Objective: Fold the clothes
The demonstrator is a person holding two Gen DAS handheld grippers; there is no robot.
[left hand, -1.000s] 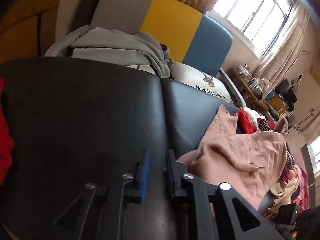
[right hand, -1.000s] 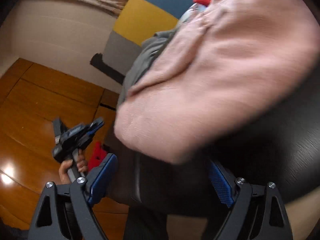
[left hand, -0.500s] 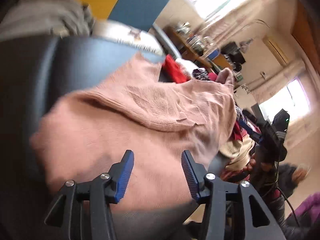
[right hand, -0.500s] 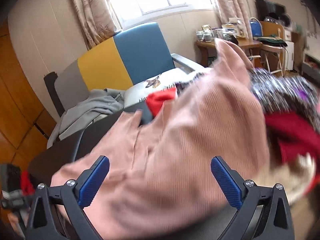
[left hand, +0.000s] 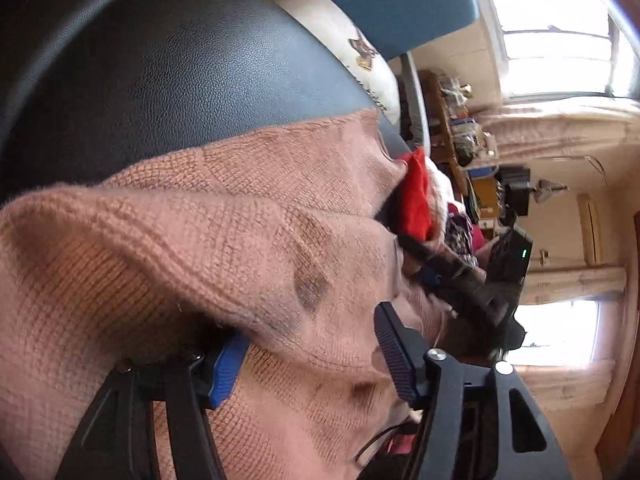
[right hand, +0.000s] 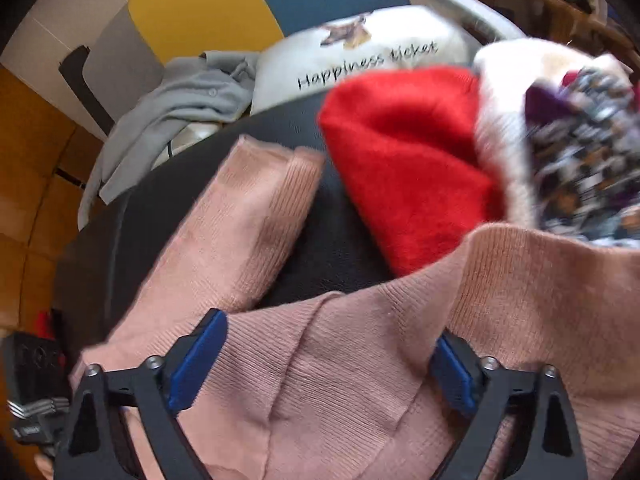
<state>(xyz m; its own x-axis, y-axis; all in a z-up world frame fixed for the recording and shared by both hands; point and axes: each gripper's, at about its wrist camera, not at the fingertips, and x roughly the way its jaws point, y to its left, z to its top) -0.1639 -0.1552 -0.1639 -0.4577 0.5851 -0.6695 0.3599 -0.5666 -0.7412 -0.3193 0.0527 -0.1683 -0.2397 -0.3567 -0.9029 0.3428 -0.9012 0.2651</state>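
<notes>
Jaws of both grippers are spreading around folds of the pink sweater at lower frame, having just been narrowing, readying a grasp for folding. Left gripper and right gripper are now crowding the knit, which earlier was lying farther off on the black worktop.

both grippers, left and right, tilt downward, fingers just closing.

Left wrist view: close above the pink sweater, rolled sideways, facing the windows. Right wrist view: steeply down, close, toward the colour-block chair. Shared: sweater, black surface, red garment, printed cushion.
</notes>
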